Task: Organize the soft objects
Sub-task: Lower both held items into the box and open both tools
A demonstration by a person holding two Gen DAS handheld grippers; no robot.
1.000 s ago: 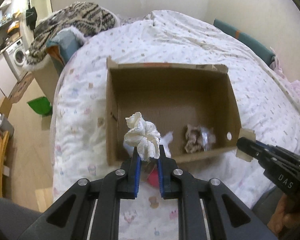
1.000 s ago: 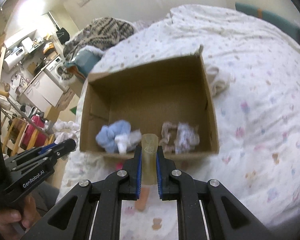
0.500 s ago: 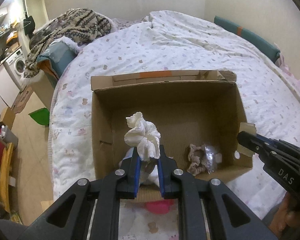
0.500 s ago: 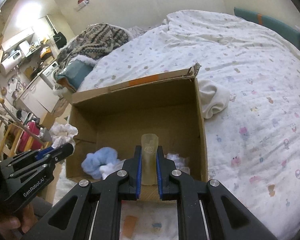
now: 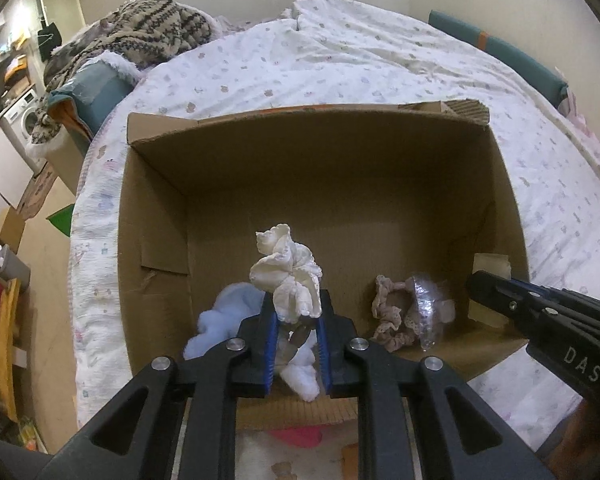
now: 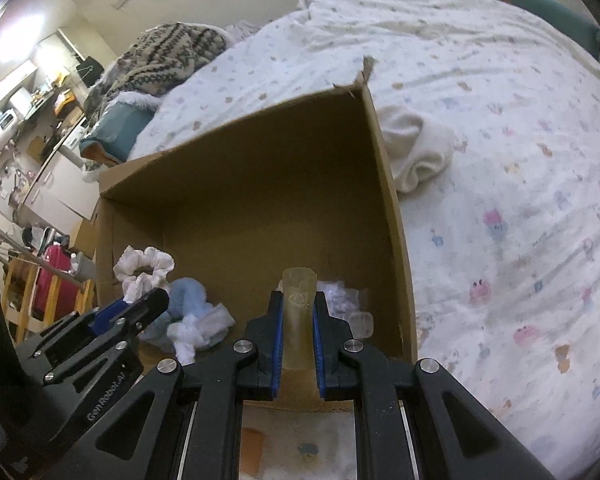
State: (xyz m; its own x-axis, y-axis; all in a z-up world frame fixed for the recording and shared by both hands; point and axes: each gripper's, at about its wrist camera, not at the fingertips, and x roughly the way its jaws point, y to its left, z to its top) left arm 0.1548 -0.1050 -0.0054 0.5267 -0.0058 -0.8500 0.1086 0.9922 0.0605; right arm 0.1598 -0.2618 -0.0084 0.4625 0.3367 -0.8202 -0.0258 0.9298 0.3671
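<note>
Left gripper (image 5: pixel 296 320) is clamped on a cream scrunchie (image 5: pixel 286 270), which sticks up past the blue pads, right over the near end of the cardboard box (image 5: pixel 340 168). In the right wrist cam the same scrunchie (image 6: pixel 142 270) sits at the tip of the left gripper (image 6: pixel 148 304), just inside the box's left wall.

Right gripper (image 6: pixel 298 320) is pinched on a pale yellowish, translucent tube-shaped thing (image 6: pixel 297 312), can't tell what it is tbh. It's held upright btw the pads, top end poking out above them, also over the near part of the box (image 6: pixel 260 184). From the left cam the right gripper (image 5: pixel 484 286) tip is at the box's right wall, near a bit of tape.

Stuff already on the box floor: light blue fluffy thing (image 5: pixel 224 316) w/ a white fuzzy piece (image 5: pixel 302 372) at near left, directly under/behind the left gripper, and a pinkish scrunchie (image 5: pixel 392 320) touching a clear plastic-wrapped item (image 5: pixel 426 308) at near right.

Box sits on a bed w/ a printed white duvet (image 6: pixel 500 160). A folded cream cloth (image 6: pixel 416 152) lies on the duvet just outside the box's right wall.
</note>
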